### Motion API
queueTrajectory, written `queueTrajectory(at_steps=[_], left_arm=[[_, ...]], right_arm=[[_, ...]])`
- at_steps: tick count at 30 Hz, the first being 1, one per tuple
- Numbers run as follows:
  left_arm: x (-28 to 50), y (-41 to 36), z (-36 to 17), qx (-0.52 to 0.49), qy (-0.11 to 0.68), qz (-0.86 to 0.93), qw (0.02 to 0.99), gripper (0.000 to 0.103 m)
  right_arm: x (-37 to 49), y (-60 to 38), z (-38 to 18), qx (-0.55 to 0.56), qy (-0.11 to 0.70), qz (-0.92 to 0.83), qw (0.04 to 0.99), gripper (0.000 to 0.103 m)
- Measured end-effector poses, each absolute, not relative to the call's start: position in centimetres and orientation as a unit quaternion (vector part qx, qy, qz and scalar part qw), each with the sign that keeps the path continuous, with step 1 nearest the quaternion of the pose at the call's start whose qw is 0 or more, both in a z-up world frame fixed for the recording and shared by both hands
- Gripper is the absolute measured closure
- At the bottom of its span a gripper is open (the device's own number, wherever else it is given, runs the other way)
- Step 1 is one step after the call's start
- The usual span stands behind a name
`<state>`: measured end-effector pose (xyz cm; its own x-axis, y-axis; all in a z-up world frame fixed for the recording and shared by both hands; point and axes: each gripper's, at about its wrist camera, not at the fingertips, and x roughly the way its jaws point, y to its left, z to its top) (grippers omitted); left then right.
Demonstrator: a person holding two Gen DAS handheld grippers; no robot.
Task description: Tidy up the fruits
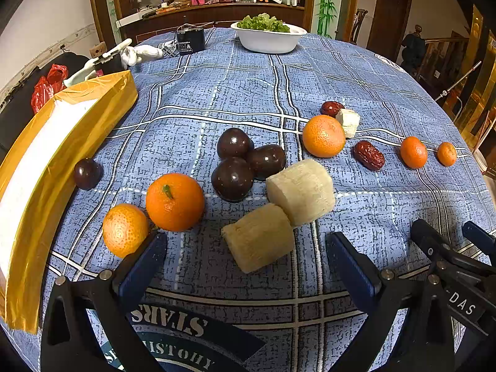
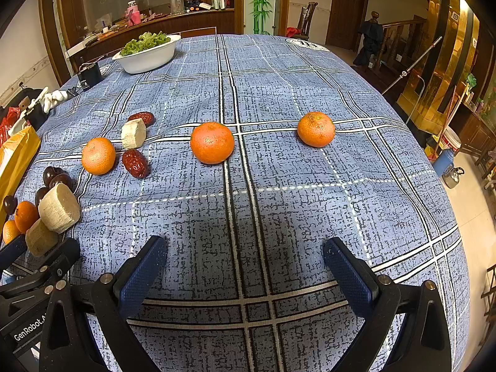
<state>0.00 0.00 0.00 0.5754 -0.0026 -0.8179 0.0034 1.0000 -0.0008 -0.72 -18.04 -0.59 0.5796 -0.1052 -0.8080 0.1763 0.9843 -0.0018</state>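
Fruit lies scattered on the blue plaid tablecloth [image 1: 235, 80]. In the left wrist view my left gripper [image 1: 245, 257] is open and empty, with a pale sugarcane chunk [image 1: 259, 237] just ahead between its fingers and a second chunk [image 1: 300, 192] behind it. Two tangerines [image 1: 175, 201] [image 1: 125, 229] sit at the left, three dark plums [image 1: 235, 167] in the middle, one plum [image 1: 87, 173] by the box. My right gripper [image 2: 245, 260] is open and empty over bare cloth, with tangerines [image 2: 212, 142] [image 2: 316, 128] [image 2: 98, 155] and a red date [image 2: 135, 163] beyond.
A yellow-taped white box [image 1: 46, 167] lies along the table's left edge. A white bowl of greens [image 1: 268, 35] and a black battery [image 1: 190, 40] stand at the far side. The right gripper [image 1: 452, 257] shows at the right of the left wrist view. The table's right edge [image 2: 449, 217] drops off to the floor.
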Motion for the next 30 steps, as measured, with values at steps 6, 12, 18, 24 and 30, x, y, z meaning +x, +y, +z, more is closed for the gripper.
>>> queueTrajectory(at_steps=[6,12,18,24,30], left_arm=[[0.0,0.0,0.0,0.000,0.461,-0.002,0.888,0.000],[0.0,0.0,0.0,0.000,0.461,-0.002,0.888,0.000],[0.0,0.0,0.0,0.000,0.461,-0.001,0.888,0.000],[0.0,0.1,0.0,-0.002,0.462,0.001,0.887,0.000],[1.1,0.1,0.1,0.010,0.490,-0.018,0.872,0.000]], right_arm=[[-0.7,-18.0,-0.6,0.039,0.451,-0.079,0.888,0.000],[-0.7,-18.0,-0.6,0.039,0.451,-0.079,0.888,0.000],[-0.7,-18.1,-0.6,0.040,0.451,-0.080,0.888,0.000],[-0.7,-18.1,-0.6,0.041,0.451,-0.080,0.888,0.000],[-0.3,-18.3,-0.4,0.040,0.475,-0.065,0.877,0.000]])
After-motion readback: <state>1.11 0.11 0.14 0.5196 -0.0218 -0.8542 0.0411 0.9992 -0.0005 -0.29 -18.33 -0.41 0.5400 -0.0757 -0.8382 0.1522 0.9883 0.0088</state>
